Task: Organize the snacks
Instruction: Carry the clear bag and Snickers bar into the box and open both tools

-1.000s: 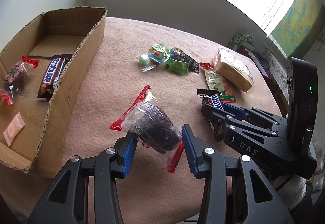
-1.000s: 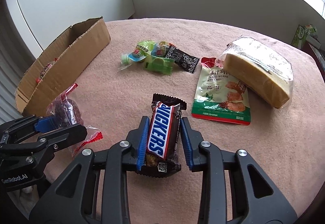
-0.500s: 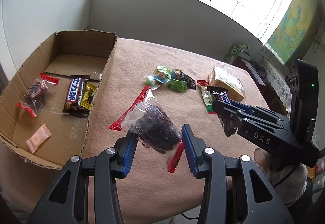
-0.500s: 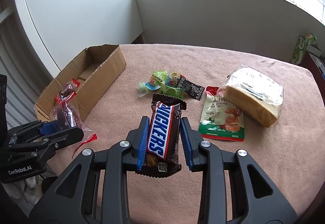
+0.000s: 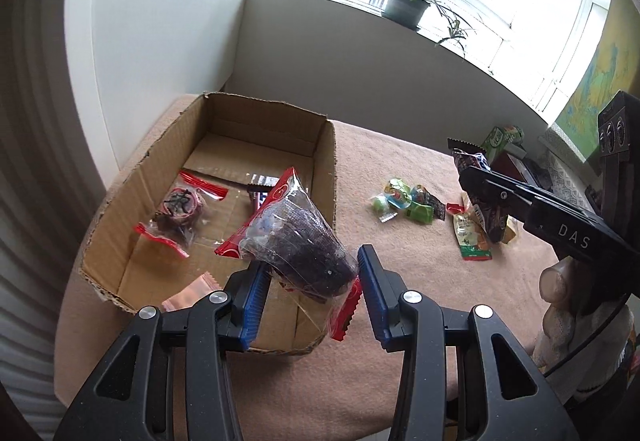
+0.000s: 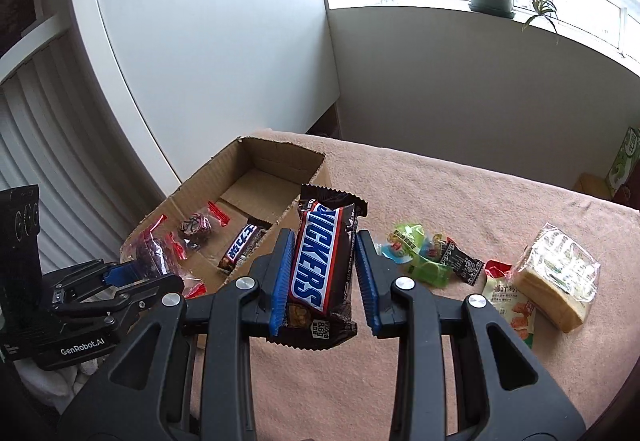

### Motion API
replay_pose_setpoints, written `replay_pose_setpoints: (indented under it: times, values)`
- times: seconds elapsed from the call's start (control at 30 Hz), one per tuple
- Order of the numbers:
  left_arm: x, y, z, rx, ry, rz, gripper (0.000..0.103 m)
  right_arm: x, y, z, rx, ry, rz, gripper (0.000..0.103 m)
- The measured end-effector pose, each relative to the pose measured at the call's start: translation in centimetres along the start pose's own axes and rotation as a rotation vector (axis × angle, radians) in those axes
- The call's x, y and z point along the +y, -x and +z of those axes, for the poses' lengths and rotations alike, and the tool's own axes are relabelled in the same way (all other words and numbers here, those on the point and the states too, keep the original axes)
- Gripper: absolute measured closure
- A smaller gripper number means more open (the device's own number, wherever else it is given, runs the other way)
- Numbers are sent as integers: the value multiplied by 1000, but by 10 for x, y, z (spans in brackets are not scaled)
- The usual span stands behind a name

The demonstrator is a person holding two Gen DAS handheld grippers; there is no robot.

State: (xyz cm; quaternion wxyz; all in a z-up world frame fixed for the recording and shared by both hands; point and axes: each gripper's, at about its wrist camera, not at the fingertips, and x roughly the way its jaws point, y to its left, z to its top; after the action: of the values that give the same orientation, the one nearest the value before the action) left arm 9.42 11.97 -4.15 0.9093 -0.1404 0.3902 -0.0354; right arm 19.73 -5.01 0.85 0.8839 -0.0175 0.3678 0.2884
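Snickers bar (image 6: 320, 269) sits clamped between right gripper (image 6: 325, 277) pads, seemingly upright.

Brown-wrapped Snickers bar (image 6: 322, 273): standing nearly upright, pinched in the right claw (image 6: 325, 283), hanging above the bench. Clear red-edged pouch of dark dried fruit (image 5: 296, 241): sitting tilted in the left claw (image 5: 308, 293), hanging over the near corner of the open brown cardboard box (image 5: 320, 161).
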Motion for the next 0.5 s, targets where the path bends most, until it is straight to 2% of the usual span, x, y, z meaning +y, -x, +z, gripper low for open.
replay_pose_setpoints:
  times: [0.23, 0.5]
  values:
    - [28, 0, 2, -4, 35, 42, 61, 32, -40, 29, 22, 43, 31, 71]
    - [44, -2, 5, -1, 35, 88, 61, 59, -77, 36, 67, 77, 53, 71]
